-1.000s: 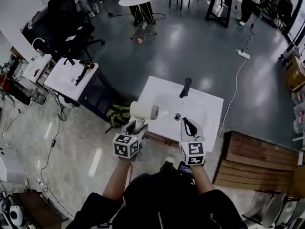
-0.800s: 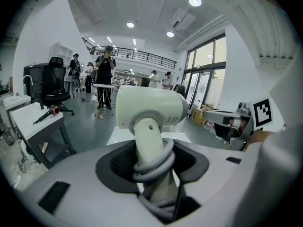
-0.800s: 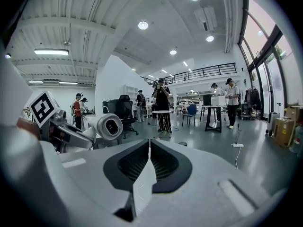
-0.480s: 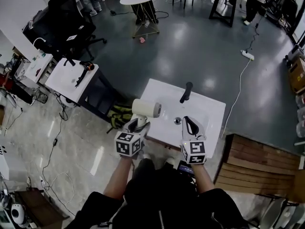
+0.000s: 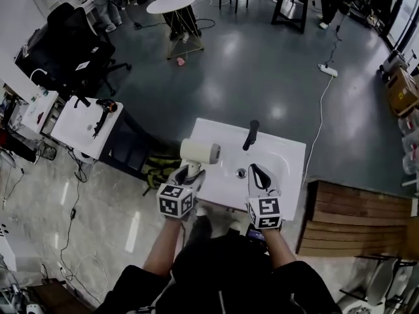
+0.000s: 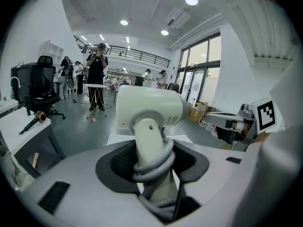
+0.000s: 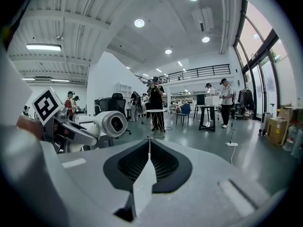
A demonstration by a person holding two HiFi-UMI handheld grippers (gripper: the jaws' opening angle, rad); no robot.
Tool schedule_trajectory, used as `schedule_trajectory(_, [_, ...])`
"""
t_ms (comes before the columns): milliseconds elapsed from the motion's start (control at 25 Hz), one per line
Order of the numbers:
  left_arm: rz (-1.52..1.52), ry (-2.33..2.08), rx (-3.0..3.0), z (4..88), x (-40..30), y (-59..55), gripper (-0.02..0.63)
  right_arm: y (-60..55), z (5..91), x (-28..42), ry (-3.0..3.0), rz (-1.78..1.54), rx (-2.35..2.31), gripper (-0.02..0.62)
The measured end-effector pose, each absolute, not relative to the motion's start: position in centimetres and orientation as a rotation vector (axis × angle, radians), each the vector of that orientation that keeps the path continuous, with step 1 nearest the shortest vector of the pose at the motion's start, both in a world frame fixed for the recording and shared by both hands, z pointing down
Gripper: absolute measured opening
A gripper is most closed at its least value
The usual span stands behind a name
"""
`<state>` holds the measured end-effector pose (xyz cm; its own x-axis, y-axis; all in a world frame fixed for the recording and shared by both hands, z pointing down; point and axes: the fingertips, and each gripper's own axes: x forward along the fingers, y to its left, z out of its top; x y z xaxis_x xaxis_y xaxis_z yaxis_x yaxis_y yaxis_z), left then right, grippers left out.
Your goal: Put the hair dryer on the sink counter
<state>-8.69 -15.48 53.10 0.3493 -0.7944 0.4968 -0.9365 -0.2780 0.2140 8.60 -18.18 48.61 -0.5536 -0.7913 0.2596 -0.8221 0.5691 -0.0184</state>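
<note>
Our left tool (image 5: 189, 173) grips the handle of the cream hair dryer (image 5: 200, 152). The dryer is up in the air at the 9 o'clock edge of the white sink counter (image 5: 291, 154). Our right tool (image 5: 260, 175), at the dryer's 3 o'clock, is closed and holds nothing.

Seemingly an open lab hall: office chair (image 5: 62, 41), round table (image 5: 171, 3), floor power strip (image 5: 328, 70), freestanding sink counter (image 5: 289, 154).
</note>
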Motion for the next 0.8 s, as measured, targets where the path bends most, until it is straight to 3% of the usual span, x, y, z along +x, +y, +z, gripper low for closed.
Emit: schedule_trajectory(800, [0.468,-1.399,2.226,54.8,-13.2,-22.6,0.198,-22.6,49.7,3.5,-2.464,0.219,1.434,0.006])
